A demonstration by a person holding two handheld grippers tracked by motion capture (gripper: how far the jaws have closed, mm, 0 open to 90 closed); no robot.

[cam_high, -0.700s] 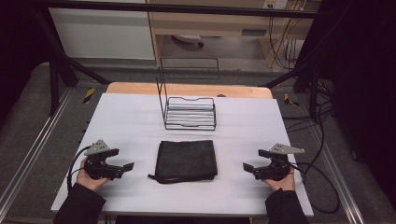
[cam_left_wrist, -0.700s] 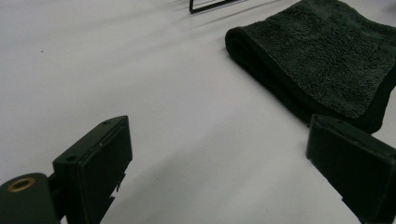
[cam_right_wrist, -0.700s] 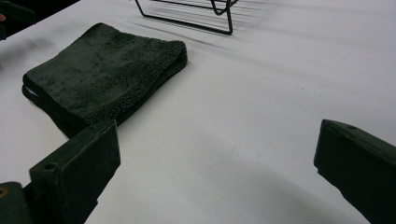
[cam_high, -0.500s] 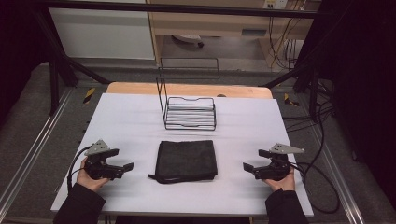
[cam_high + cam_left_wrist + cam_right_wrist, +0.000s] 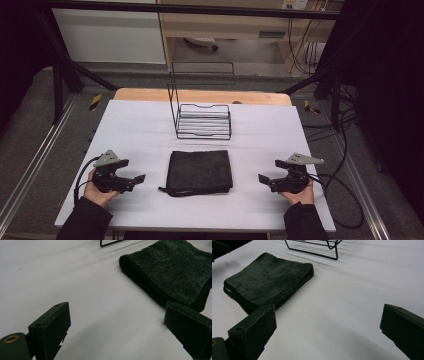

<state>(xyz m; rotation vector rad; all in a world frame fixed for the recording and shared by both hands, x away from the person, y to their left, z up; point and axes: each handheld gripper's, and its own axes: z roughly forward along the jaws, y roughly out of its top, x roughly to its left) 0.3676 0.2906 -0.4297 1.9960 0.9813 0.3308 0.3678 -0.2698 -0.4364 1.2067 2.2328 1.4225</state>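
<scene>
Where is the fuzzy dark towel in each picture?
High view: the folded dark towel lies in the middle of the white table, between the two grippers.
Left gripper view: it is at the upper right, beyond the right-hand jaw.
Right gripper view: it is at the upper left, beyond the left-hand jaw.
Shared landmark: the black wire rack stands just past the towel.

Lab: black frame rig (image 5: 60, 75), trailing cables (image 5: 310, 47), white table (image 5: 135, 130).

Light: my high view has the white table (image 5: 150, 130) bright, surroundings dim.
Shadows: soft, under the towel (image 5: 175, 275).
Focus: near jaws slightly blurred.
</scene>
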